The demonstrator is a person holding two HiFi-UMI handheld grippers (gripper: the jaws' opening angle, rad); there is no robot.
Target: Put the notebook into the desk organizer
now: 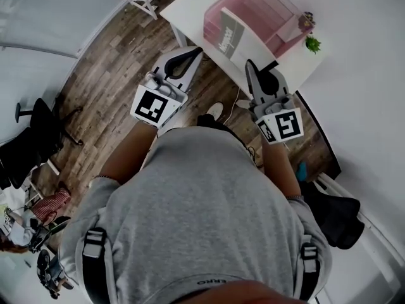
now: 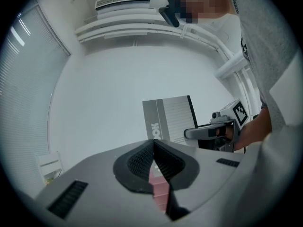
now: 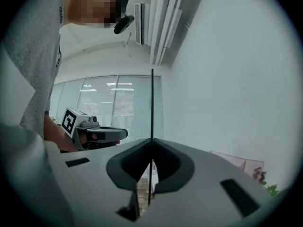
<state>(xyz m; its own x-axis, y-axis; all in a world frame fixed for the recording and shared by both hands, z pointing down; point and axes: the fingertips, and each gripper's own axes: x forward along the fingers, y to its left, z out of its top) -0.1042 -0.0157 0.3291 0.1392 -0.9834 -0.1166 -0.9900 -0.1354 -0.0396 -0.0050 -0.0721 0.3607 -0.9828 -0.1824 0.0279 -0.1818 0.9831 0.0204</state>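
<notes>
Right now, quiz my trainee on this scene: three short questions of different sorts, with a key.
1. True or false: the left gripper has its jaws wide apart.
2. Multiple choice: the desk organizer on the white table is A) blue, B) pink, C) green.
3. Fill in: the right gripper is shut on the edge of the ___.

Key:
1. False: its jaws are together with nothing between them.
2. B.
3. notebook, seen edge-on as a thin dark line in the right gripper view.
</notes>
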